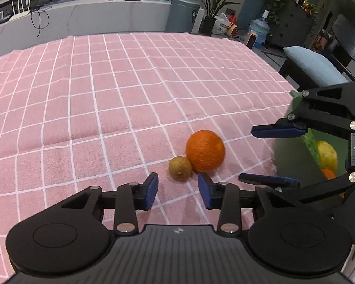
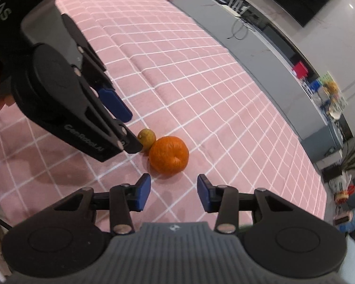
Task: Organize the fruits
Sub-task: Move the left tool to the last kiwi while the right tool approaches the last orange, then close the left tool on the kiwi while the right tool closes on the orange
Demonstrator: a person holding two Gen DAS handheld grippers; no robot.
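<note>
Now, entries by size:
Cloth (image 1: 82,94): pink check, covers the table.
Bin (image 1: 293,151): green, at the table's right edge in the left view, fruit inside.
Right gripper (image 2: 174,190): spread, empty; orange lies just ahead, centred between the fingers.
Left gripper (image 1: 178,189): spread, empty; small fruit just ahead, nearer it than the right.
Orange (image 2: 169,155): on cloth, touching the small fruit.
Small fruit (image 1: 180,168): yellow-green, roundish, no clear long axis; to the orange's left.
</note>
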